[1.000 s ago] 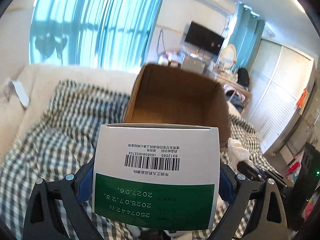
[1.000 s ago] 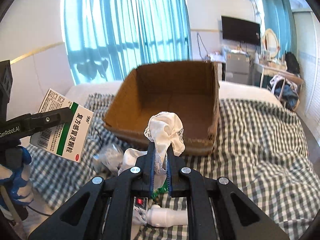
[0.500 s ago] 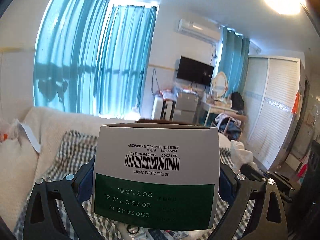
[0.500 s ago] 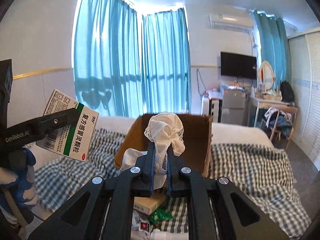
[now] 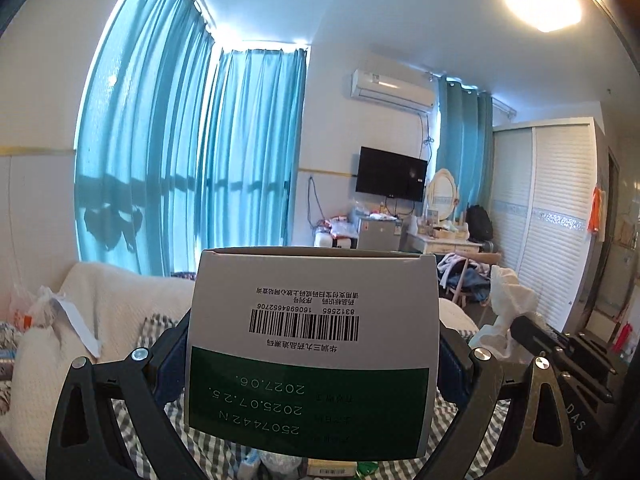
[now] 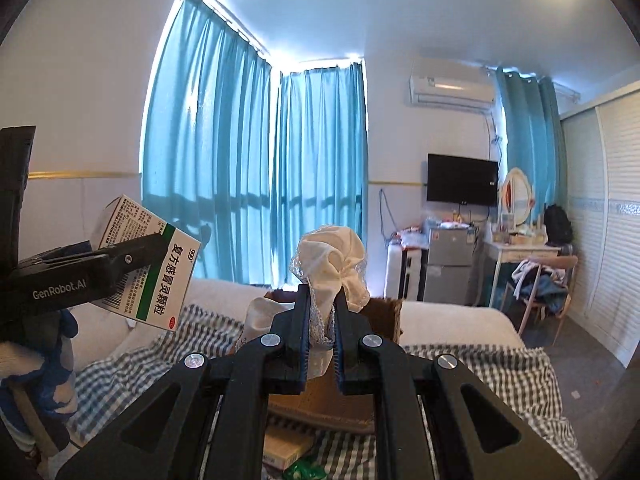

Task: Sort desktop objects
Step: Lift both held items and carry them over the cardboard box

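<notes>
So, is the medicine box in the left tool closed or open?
Closed, where visible: the medicine box shows its top flap tucked flat, and the left tool clamps both sides. Its lower end is hidden.

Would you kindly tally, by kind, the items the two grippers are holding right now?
Medicine box: 1, in the left gripper
White lace cloth: 1, in the right gripper
Total: 2
</notes>
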Demonstrator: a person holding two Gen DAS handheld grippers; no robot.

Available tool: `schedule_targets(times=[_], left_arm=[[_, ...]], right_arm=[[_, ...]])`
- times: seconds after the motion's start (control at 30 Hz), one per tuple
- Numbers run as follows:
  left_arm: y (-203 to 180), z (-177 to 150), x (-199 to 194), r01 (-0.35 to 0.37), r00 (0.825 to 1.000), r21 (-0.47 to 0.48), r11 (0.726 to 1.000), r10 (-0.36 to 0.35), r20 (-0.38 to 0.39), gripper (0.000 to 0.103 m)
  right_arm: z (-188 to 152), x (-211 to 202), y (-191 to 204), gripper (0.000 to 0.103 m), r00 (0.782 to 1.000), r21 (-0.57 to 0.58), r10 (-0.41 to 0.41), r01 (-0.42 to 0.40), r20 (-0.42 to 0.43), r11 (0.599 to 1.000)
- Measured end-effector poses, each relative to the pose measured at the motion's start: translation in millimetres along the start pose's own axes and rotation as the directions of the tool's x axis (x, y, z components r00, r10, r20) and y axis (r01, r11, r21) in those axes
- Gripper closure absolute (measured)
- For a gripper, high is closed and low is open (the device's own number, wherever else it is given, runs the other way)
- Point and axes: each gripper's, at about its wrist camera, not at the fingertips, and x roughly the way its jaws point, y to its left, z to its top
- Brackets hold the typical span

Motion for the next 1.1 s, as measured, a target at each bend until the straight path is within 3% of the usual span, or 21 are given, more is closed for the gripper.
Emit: schedule_targets(times=[0.57, 0.83, 1.1], left_arm=[[-2, 18, 49, 0.008, 1.000, 0.015, 1.000, -0.009, 0.020, 0.005], [9, 6, 87, -0.004, 1.000, 0.013, 1.000, 0.005, -0.030, 0.005], [20, -34, 144, -0.019, 0.990, 0.025, 1.000, 0.023, -0.140, 0.005]], right_arm=[[22, 39, -5, 0.094, 0.998, -0.009, -0.038, 0.038, 0.047, 0.999], [4, 80, -6, 0.094, 0.999, -0.013, -0.037, 0.036, -0.011, 0.999], [-36, 138, -11, 0.094, 0.991, -0.016, -0.032, 0.030, -0.128, 0.999]])
